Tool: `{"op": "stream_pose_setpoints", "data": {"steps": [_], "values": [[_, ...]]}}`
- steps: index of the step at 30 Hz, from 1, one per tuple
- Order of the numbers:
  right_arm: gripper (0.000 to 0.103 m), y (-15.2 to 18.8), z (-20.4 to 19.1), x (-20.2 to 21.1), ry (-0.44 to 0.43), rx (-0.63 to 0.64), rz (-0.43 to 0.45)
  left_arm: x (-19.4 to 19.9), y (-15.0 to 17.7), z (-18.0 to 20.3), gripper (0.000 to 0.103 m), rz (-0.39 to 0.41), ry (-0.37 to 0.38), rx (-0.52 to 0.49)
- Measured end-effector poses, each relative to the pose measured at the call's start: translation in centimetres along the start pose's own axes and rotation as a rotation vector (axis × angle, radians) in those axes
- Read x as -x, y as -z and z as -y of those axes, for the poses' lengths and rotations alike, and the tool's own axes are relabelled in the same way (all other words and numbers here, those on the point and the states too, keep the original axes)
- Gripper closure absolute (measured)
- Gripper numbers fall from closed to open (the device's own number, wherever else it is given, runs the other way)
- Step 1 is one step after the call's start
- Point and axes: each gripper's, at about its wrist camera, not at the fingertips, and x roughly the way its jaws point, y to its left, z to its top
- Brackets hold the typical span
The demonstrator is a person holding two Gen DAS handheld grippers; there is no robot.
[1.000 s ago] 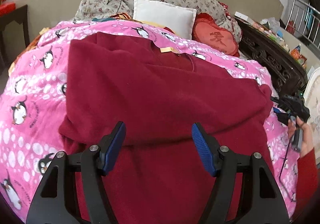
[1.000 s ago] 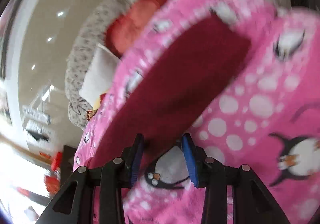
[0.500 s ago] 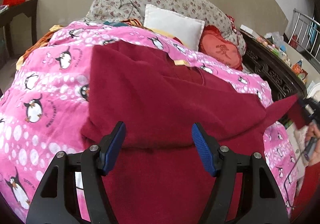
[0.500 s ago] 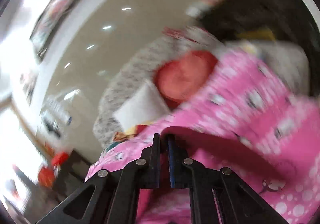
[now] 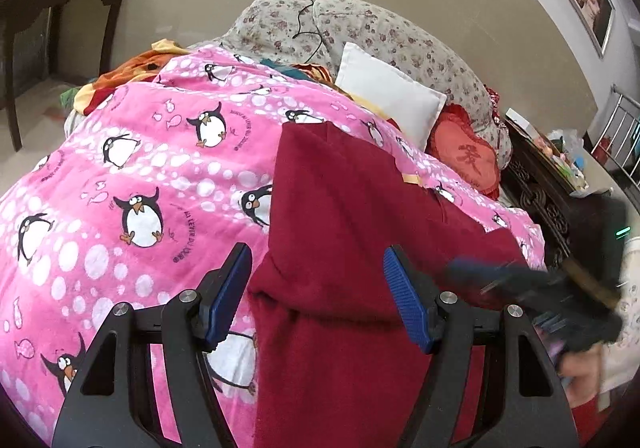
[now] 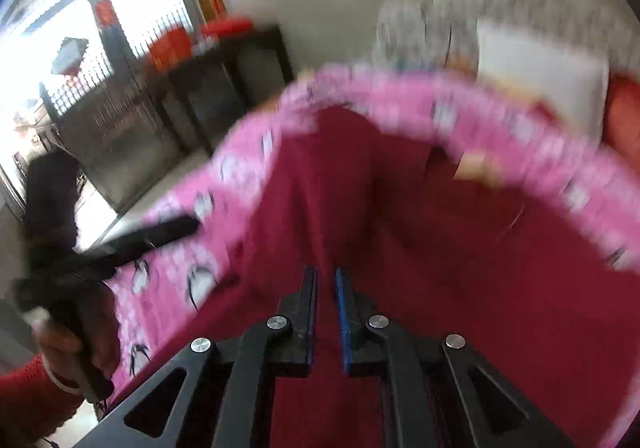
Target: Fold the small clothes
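Note:
A dark red fleece garment (image 5: 352, 232) lies on the pink penguin blanket (image 5: 132, 167), its left part folded over so a thick fold edge faces me. My left gripper (image 5: 318, 296) is open and empty, hovering over the garment's near left edge. My right gripper (image 6: 326, 296) is nearly shut with red cloth (image 6: 460, 256) between its blue pads, low over the garment; that view is blurred. The right gripper also shows blurred at the right in the left wrist view (image 5: 532, 288).
A white pillow (image 5: 392, 99), a red embroidered cushion (image 5: 466, 155) and a floral bolster (image 5: 360, 27) lie at the head of the bed. A dark carved cabinet (image 5: 548, 203) stands to the right. A dark side table (image 5: 60, 7) stands at the far left.
The right gripper shut on the garment's right corner, lifted it and carried it leftward over the garment. The left gripper stayed open and its view swung left.

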Motion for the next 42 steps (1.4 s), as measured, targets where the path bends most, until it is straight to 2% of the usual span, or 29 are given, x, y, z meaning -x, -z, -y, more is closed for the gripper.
{"op": "stream_pose_setpoints", "data": {"steps": [3,6,8,9,13,16,19,22,23,24,25,26,28,31,33,34,35,37,39,42], "values": [[0.093,1.6,1.6,1.0,-0.020,-0.049,0.012,-0.3,0.0,0.0,0.034,-0.007,0.003,-0.020],[0.086,2.3,3.1,4.5,0.034,-0.057,0.065,-0.9,-0.4,0.1,0.034,-0.005,0.002,-0.027],[0.071,3.3,3.8,6.4,0.058,-0.073,0.098,-1.5,-1.0,0.4,0.034,0.001,0.003,-0.022],[0.069,3.5,4.0,7.2,0.070,-0.081,0.111,-1.9,-1.4,0.6,0.034,0.010,0.000,-0.029],[0.068,4.2,4.8,8.4,0.065,-0.090,0.114,-3.1,-3.1,1.0,0.034,0.068,-0.041,-0.091],[0.068,4.1,5.0,9.1,0.099,-0.084,0.140,-4.1,-4.5,1.3,0.034,0.104,-0.018,-0.167],[0.067,4.4,7.1,10.5,0.109,-0.140,0.174,-5.5,-5.4,1.9,0.034,0.076,0.031,-0.228],[0.067,4.7,8.3,10.8,0.100,-0.186,0.176,-7.3,-5.5,2.8,0.035,0.015,0.078,-0.259],[0.067,4.8,8.8,11.0,0.098,-0.204,0.179,-7.6,-5.4,3.2,0.044,-0.007,0.071,-0.267],[0.067,5.0,9.2,11.2,0.100,-0.217,0.181,-7.6,-5.3,3.5,0.071,-0.022,0.055,-0.271],[0.067,5.0,9.4,11.4,0.104,-0.222,0.184,-7.3,-5.3,3.8,0.081,-0.048,0.057,-0.263],[0.067,5.1,9.5,11.7,0.110,-0.223,0.189,-6.6,-5.3,3.9,0.084,-0.065,0.086,-0.239],[0.067,5.1,9.7,12.5,0.127,-0.218,0.207,-4.4,-5.9,4.0,0.084,-0.069,0.130,-0.172],[0.064,5.1,10.2,13.2,0.163,-0.222,0.234,-3.1,-6.7,3.6,0.084,-0.075,0.093,-0.130],[0.064,5.3,10.8,12.6,0.226,-0.232,0.206,-4.7,-6.5,2.7,0.084,-0.121,-0.044,-0.129],[0.064,5.4,11.2,12.1,0.259,-0.249,0.168,-5.5,-6.2,1.9,0.084,-0.144,-0.092,-0.105],[0.064,5.6,11.6,11.6,0.244,-0.266,0.143,-6.2,-5.8,1.2,0.084,-0.169,-0.101,-0.079],[0.064,6.0,12.0,11.6,0.205,-0.284,0.140,-7.4,-5.3,0.1,0.080,-0.214,-0.081,-0.033],[0.064,5.8,11.9,12.4,0.216,-0.278,0.164,-7.1,-5.2,-0.4,0.071,-0.196,-0.047,-0.002],[0.058,4.9,11.9,13.0,0.312,-0.265,0.194,-6.1,-6.1,0.3,0.059,-0.153,-0.021,-0.022]]}}
